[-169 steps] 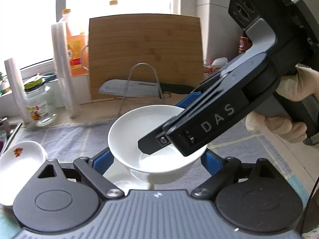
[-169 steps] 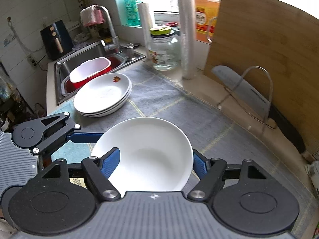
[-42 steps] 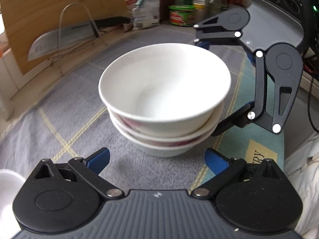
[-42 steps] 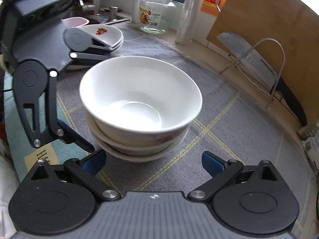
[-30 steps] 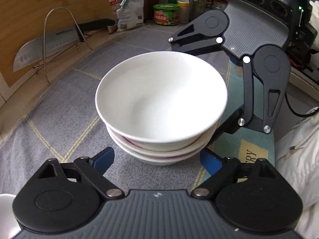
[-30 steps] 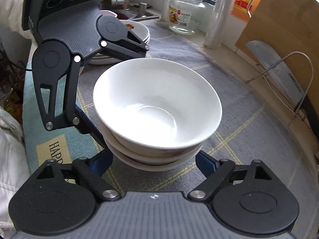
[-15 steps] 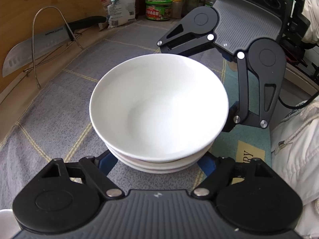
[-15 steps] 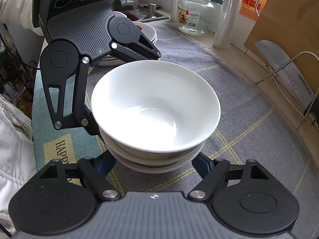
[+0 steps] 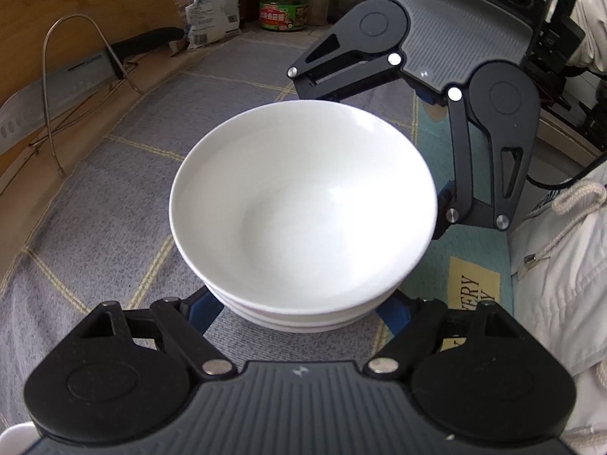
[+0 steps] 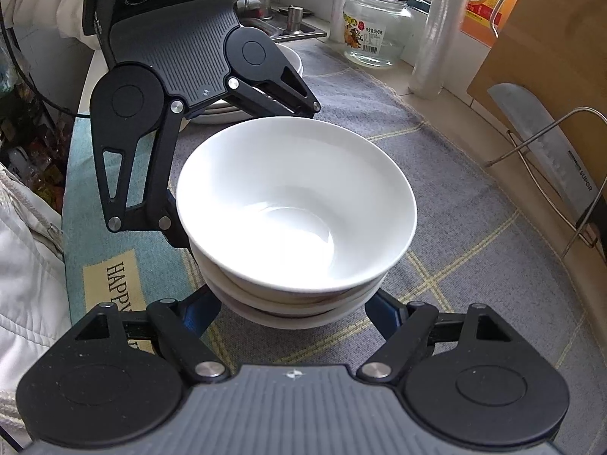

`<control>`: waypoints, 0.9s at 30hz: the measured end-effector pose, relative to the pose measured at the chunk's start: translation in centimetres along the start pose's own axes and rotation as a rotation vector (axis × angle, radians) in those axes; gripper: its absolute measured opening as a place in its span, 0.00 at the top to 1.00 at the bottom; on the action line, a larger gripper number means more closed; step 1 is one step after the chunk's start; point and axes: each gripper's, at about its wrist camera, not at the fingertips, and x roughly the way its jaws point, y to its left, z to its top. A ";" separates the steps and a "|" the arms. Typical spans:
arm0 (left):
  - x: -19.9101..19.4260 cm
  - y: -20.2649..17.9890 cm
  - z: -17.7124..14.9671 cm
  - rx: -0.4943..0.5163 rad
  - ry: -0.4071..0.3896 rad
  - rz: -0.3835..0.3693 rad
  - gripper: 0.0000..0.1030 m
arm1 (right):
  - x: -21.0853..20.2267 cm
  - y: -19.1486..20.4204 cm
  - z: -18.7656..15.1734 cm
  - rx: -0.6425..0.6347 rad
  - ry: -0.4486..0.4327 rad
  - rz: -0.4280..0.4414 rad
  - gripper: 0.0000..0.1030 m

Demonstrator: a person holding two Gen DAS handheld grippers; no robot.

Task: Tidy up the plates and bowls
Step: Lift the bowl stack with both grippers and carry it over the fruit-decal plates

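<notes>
Bowl stack point(image 9: 303, 220), frame centre: we clench left gripper point(image 9: 303, 305) and right gripper point(image 10: 294, 303) (opposite sides) around it.

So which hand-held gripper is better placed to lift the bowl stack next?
Left. The left hand-held gripper is clamped on the bowl stack near its base; the right hand-held gripper flanks it, contact unclear.

a cleaver point(image 10: 542, 144) is held in a wire rack point(image 10: 546, 140) against a wooden board point(image 10: 550, 38); a glass jar point(image 10: 375, 26) is seen behind the grey mat point(image 10: 455, 197).
</notes>
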 end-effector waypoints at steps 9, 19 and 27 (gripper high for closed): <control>0.0 0.1 0.1 0.026 0.010 -0.003 0.17 | 0.2 -0.4 0.0 0.008 -0.001 0.017 0.15; 0.2 0.0 0.3 0.019 0.014 0.009 0.18 | 0.4 -0.4 0.1 0.013 0.000 0.022 0.16; -0.1 -0.3 0.2 0.009 0.006 0.027 0.18 | 0.2 -0.5 0.1 0.031 0.001 0.021 0.17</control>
